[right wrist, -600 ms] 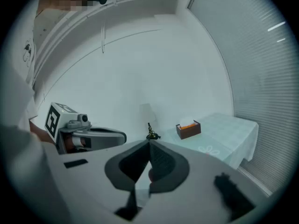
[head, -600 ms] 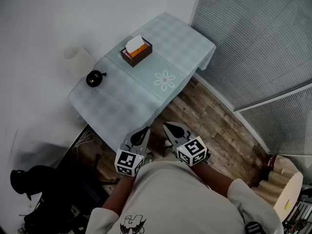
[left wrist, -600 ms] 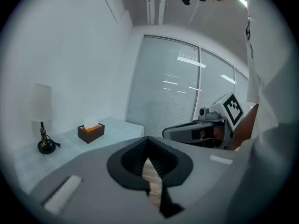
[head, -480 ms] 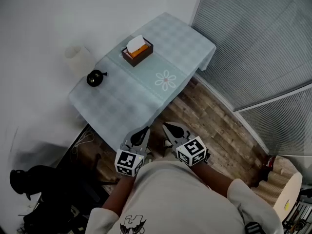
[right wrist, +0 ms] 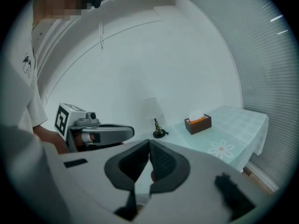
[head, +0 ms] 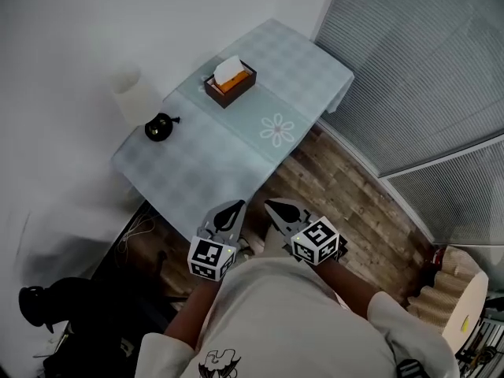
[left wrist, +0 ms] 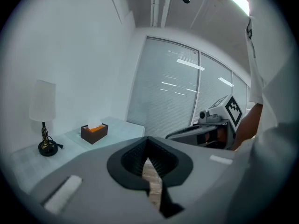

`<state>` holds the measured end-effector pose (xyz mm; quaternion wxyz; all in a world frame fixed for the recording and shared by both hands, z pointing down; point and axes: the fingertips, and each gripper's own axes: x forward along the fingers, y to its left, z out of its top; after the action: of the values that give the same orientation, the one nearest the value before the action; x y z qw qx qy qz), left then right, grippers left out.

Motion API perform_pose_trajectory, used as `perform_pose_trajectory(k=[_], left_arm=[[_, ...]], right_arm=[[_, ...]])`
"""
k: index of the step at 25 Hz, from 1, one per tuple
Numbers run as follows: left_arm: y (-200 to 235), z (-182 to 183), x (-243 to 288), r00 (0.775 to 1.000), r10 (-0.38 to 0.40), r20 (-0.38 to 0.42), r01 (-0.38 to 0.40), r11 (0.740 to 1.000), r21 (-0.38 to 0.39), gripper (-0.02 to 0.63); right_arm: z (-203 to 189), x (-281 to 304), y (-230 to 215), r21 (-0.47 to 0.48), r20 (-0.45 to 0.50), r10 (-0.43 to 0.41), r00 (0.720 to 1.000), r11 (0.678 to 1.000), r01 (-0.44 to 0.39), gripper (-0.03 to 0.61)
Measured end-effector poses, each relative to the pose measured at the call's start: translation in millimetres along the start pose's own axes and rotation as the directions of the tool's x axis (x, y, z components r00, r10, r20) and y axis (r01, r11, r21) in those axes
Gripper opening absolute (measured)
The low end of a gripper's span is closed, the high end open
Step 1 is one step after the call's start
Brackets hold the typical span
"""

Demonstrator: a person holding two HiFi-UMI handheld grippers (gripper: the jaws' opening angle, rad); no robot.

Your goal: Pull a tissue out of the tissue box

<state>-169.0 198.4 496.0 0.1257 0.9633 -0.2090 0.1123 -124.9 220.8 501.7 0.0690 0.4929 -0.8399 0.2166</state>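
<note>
A dark brown tissue box (head: 231, 84) with an orange top and a white tissue sticking up stands on the far part of the pale checked table (head: 205, 164). It also shows small in the left gripper view as the box (left wrist: 94, 133) and in the right gripper view as the box (right wrist: 198, 123). Both grippers hang close to my body, well short of the table's near edge. My left gripper (head: 235, 206) is shut and holds nothing. My right gripper (head: 270, 204) is shut too, tips together, nothing between them.
A small black lamp base (head: 157, 127) with a white shade (head: 131, 97) stands at the table's left side. A flower print (head: 277, 130) marks the cloth. Wooden floor (head: 354, 203) lies right of the table, with window blinds (head: 425, 69) beyond. A white wall runs behind.
The head view has shifted a little, so the table and box sit slightly right and lower in the picture. Both grippers stay shut close to my body.
</note>
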Motion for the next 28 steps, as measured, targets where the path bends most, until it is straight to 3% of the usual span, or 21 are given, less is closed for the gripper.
perform_pose_trajectory(k=[5,11,16,20,24,28], left_arm=[[27,9,27,1.000,0.012,-0.001,-0.012,1.000,-0.020,0.006],[78,26,108,0.999,0.050,-0.020,-0.050,0.998,-0.035,0.006],[121,65,190,0.991,0.131,-0.035,-0.132,0.990,-0.048,0.006],[150,95,246,0.980,0.195,-0.029,-0.196,0.979,-0.053,0.006],[177,115,266,0.964,0.265,-0.023,-0.266,0.962,-0.063,0.006],[197,127,270,0.951,0.309,-0.015,-0.309,0.948,-0.076,0.006]], right_arm=[[10,14,-48,0.019,-0.005,-0.037,0.999,0.999,0.037,0.014],[42,61,-139,-0.003,-0.006,-0.017,1.000,1.000,0.017,0.015],[79,92,-217,-0.005,-0.021,0.062,0.998,0.998,-0.062,0.015],[101,115,-265,-0.061,-0.074,0.161,0.984,0.984,-0.165,0.017],[114,144,-297,-0.094,-0.122,0.239,0.963,0.963,-0.251,0.060],[121,164,-311,-0.097,-0.141,0.258,0.956,0.957,-0.273,0.091]])
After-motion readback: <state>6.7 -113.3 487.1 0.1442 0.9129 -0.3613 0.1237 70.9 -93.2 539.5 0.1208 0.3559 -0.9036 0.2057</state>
